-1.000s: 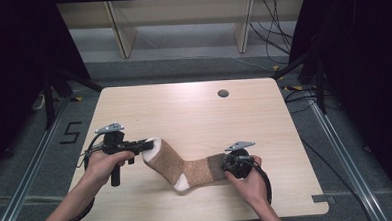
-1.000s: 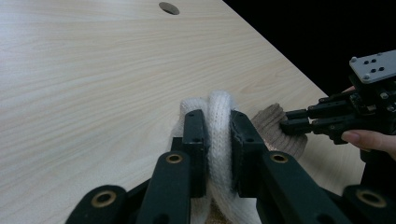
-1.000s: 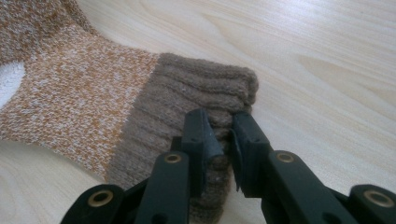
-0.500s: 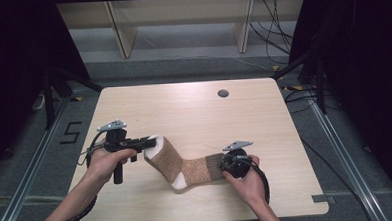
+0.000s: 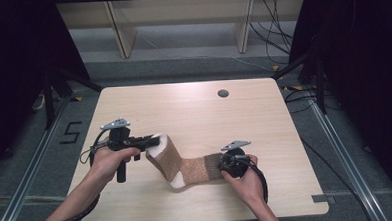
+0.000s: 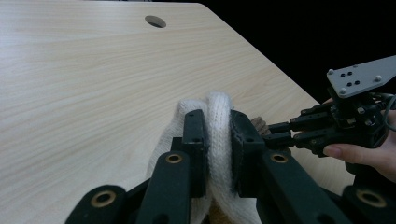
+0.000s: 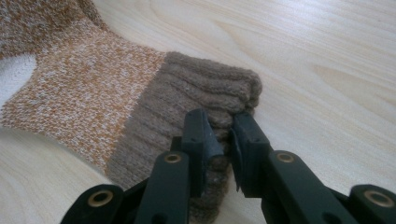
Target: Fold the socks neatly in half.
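Pale wooden desk (image 5: 194,110) carries a sock (image 5: 184,163) stretched between claws: left claw (image 5: 154,140) pinches its white toe, right claw (image 5: 221,164) clamps its brown cuff.

The tabletop (image 5: 194,110) is pale wood-grain laminate with rounded corners, and a small round hole (image 5: 223,93) sits near its far edge, right of centre. A sock (image 5: 186,166) lies on it near the front edge, bent at the heel: its white toe points to the left, the orange-flecked middle rests flat, and the brown ribbed cuff (image 7: 196,93) points to the right. The white heel patch lies close to the front. The tabletop stands on a grey floor (image 5: 31,162).
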A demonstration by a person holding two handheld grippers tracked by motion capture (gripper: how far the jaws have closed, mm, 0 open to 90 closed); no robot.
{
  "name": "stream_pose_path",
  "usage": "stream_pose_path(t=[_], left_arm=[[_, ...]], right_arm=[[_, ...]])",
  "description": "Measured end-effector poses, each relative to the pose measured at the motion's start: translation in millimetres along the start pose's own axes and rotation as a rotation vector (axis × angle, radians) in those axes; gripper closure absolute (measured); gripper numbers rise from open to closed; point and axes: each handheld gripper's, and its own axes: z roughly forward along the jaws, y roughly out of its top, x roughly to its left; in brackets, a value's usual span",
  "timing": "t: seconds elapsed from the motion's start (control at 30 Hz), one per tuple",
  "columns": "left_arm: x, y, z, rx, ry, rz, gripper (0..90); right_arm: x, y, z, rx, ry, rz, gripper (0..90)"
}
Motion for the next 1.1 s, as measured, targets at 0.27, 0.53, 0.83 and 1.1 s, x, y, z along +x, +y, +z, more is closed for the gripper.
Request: stream_pose_path(t=[0.27,0.53,0.83,1.1], left_arm=[[-6.1,2.4,5.5,0.001,-0.012,0.01,78.1],[-13.5,5.4,12.3,0.006,-0.032,0.023,78.1],[-20.7,6.9,20.6,0.012,-0.041,0.027,78.1],[-23.7,7.3,27.1,0.014,-0.042,0.034,78.1]], right_arm=[[0.0,0.1,0.0,0.001,0.0,-0.001,77.3],[1.6,0.0,-0.3,0.002,-0.002,0.007,77.3],[0.9,0.0,0.2,-0.003,-0.002,-0.002,77.3],[1.2,-0.1,-0.3,-0.001,-0.003,0.003,77.3]])
